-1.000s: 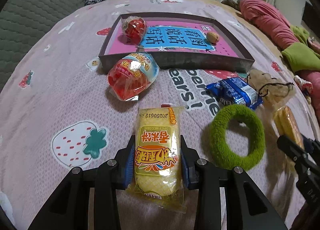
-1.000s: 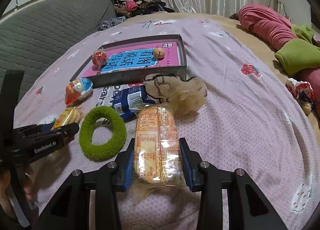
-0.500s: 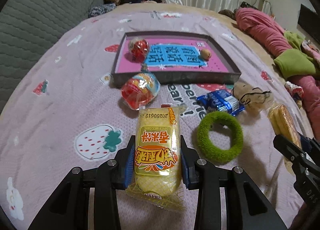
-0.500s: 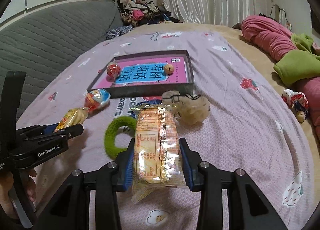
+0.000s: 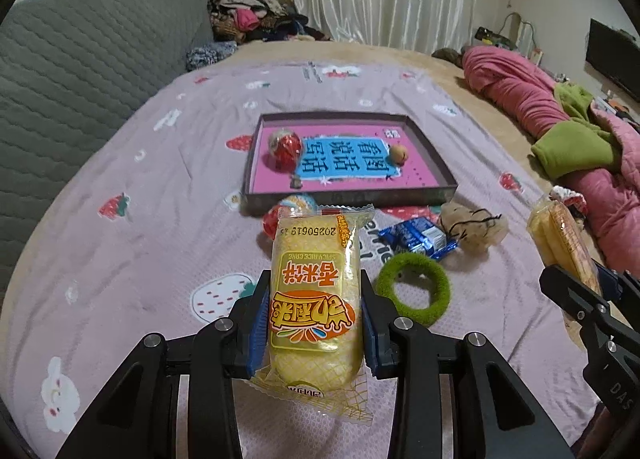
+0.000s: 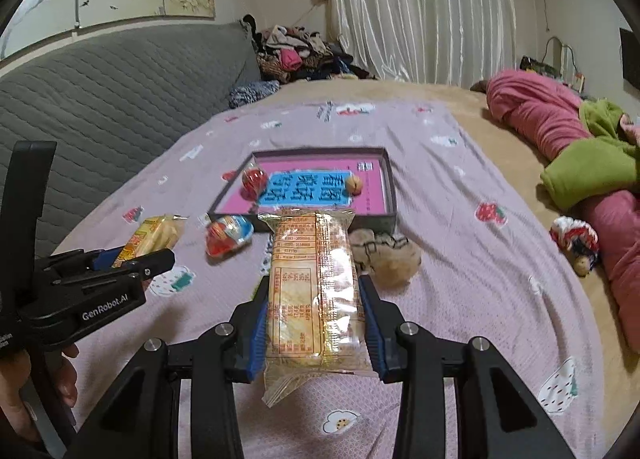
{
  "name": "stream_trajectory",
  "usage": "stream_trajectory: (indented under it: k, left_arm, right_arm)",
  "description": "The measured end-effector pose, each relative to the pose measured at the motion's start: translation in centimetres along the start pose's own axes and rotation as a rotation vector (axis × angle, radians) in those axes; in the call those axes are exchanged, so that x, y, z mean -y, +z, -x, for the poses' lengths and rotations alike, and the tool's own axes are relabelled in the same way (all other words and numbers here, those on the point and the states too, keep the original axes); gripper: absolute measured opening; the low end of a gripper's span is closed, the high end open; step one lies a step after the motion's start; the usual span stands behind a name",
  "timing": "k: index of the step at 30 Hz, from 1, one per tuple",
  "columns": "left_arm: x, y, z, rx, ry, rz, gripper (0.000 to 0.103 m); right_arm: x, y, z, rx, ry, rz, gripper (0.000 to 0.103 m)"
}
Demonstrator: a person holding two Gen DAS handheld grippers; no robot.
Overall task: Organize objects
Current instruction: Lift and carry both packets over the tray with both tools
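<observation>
Above the lilac strawberry-print bedspread (image 5: 120, 259), the left gripper (image 5: 314, 323) is clenched on a yellow plastic-wrapped rice cake (image 5: 314, 299) standing lengthwise between its blue pads, while the right gripper (image 6: 316, 323) likewise grips an orange-printed clear cracker packet (image 6: 314, 291).

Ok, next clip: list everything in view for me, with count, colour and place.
tray: 1, grey rim, pink and blue inside, on the bedspread ahead
red ball: 1, in tray, left side
tan ball: 1, in tray, right side
red-and-blue packet: 1, on bedspread just before the tray
blue snack pack: 1, on bedspread
green fuzzy ring: 1, near the left gripper
beige pouch: 1, right of the blue pack
bedspread: 1, lilac with strawberry print
pink and green bedding: heap, far right
yellow rice cake pack: 1, in left gripper
orange cracker pack: 1, in right gripper
</observation>
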State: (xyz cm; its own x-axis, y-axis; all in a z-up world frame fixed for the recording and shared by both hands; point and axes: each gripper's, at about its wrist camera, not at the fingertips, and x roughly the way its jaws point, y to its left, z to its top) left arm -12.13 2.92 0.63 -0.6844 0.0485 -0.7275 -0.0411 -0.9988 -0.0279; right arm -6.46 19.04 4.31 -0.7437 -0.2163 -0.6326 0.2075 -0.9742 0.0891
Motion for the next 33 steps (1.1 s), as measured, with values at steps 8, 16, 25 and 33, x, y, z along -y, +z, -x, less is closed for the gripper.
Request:
stream_trajectory:
  k: [8,16,25,33]
  left_arm:
    - [-0.1,0.3,2.4,0.041,-0.001,-0.006,0.039]
    - [-0.6,0.5,3.6,0.060,0.002,-0.004,0.039]
    - [-1.2,2.9,4.2,0.093,0.032,-0.015,0.039]
    - [-0.9,5.6,3.5,0.120,0.041,-0.021,0.039]
  right_arm:
    - [-1.0,1.3,1.6,0.044,0.008,0.018,0.041]
    - [-1.3,2.4,2.0,0.074,0.013,0.030,0.041]
    - [-1.6,4.8,1.9,0.105,0.019,0.062,0.041]
    - [-1.0,7.5,1.3,0.135,0.005,0.062,0.041]
